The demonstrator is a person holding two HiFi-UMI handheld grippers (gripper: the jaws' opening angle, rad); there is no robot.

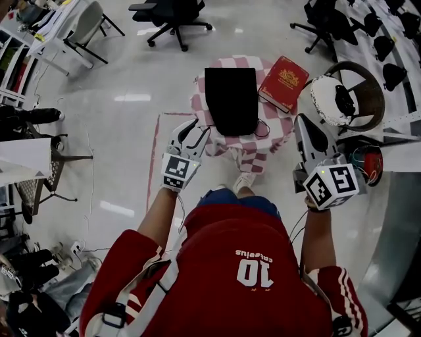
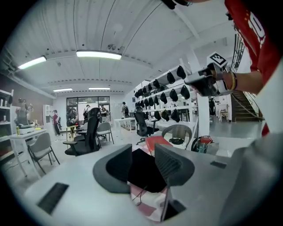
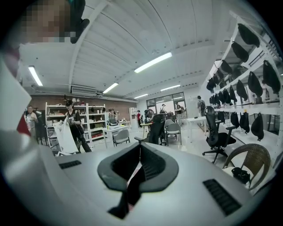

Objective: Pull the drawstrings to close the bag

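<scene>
A black drawstring bag (image 1: 230, 99) lies flat on a small table under a pink-and-white checked cloth (image 1: 263, 146). A thin black drawstring (image 1: 264, 129) loops out at the bag's near right corner. My left gripper (image 1: 192, 130) hovers at the bag's near left corner, open and empty. In the left gripper view the bag (image 2: 143, 170) and a cord (image 2: 140, 194) show between the spread jaws of this gripper (image 2: 143, 165). My right gripper (image 1: 303, 123) hangs to the right of the table, off the cloth, shut. The right gripper view shows that gripper (image 3: 139, 152) with nothing in it.
A red book (image 1: 284, 82) lies on the table's far right corner. A wicker chair with a white cushion (image 1: 342, 95) stands close to the right, with a red thing (image 1: 370, 162) on the floor below it. Office chairs (image 1: 172, 16) stand beyond, and a folding chair (image 1: 52, 164) at the left.
</scene>
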